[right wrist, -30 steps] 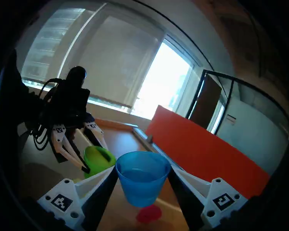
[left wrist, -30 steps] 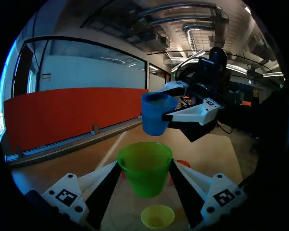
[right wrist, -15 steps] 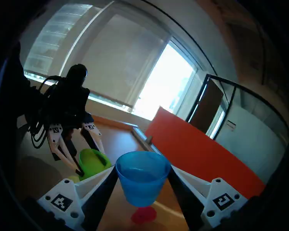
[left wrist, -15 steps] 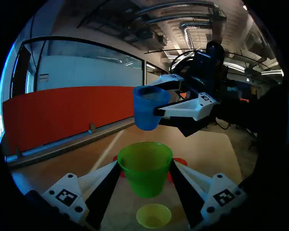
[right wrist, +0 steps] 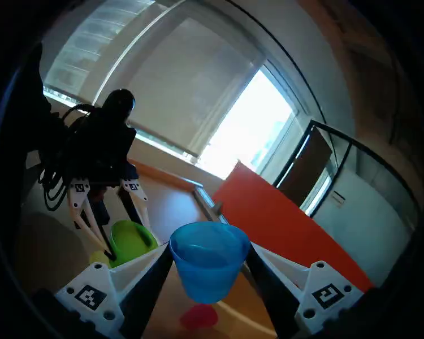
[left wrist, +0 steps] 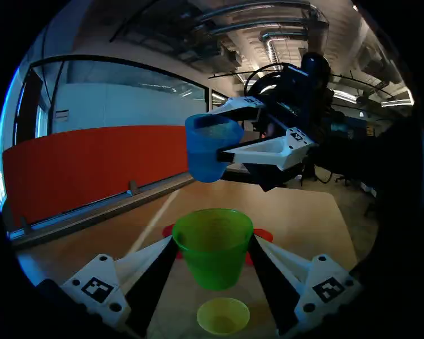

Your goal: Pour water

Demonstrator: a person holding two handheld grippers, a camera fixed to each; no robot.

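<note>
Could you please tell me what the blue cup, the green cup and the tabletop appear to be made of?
Blue cup: probably translucent plastic; light glows through its wall, and a liquid line shows inside.
Green cup: likely the same plastic, smooth, slightly glossy, translucent.
Tabletop: looks like wood or wood-look laminate, with a warm brown surface, grain unclear.

Open gap (above green cup)

- Left gripper view looks from low over the desk, close behind the green cup, toward the orange partition.
- Right gripper view sits close behind the blue cup, tilted up toward the window.
- Both share the cups, desk and partition.
</note>
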